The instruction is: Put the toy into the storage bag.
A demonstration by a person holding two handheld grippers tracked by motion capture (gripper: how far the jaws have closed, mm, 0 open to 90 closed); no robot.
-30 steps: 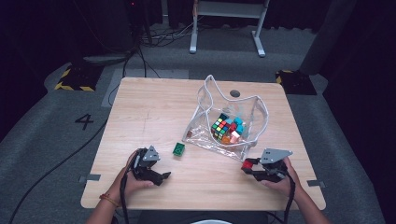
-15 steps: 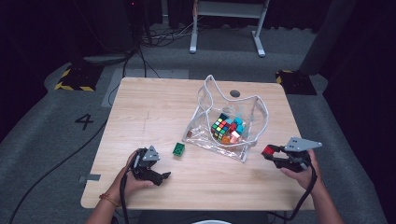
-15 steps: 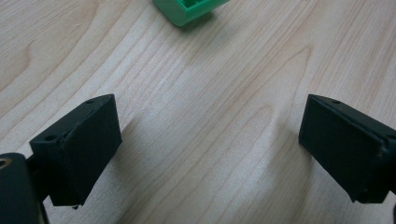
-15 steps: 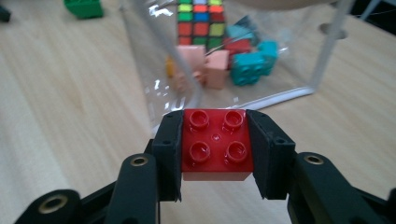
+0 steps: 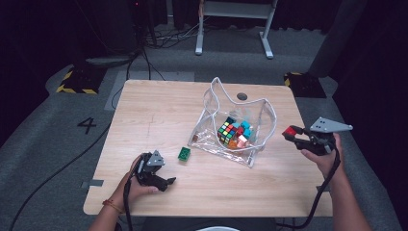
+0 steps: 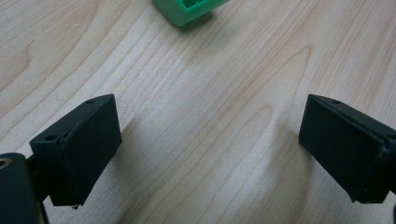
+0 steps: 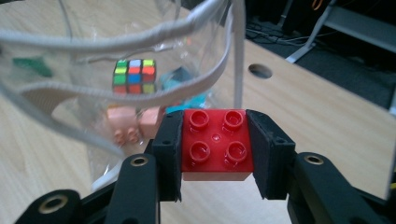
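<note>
Right tongs [image 7: 215, 154] clamped a red brick [image 7: 216, 142] beside the clear bag [image 5: 262, 108]; its floppy rim risked snagging the brick; left tongs [image 6: 210, 144] gaped, empty, near a green brick [image 6: 189, 7] on the desk [image 5: 159, 106].

The green brick [image 6: 190, 8] is cut off by the left gripper view's top edge.

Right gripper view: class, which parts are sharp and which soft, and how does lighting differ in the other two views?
Right gripper view: the red studded plastic brick is sharp, the clear plastic bag soft and faintly glary. Left gripper view: even light on the pale wooden table, soft jaw shadows, the green plastic brick cut by the frame. High view: lit tabletop, dark surroundings.
</note>
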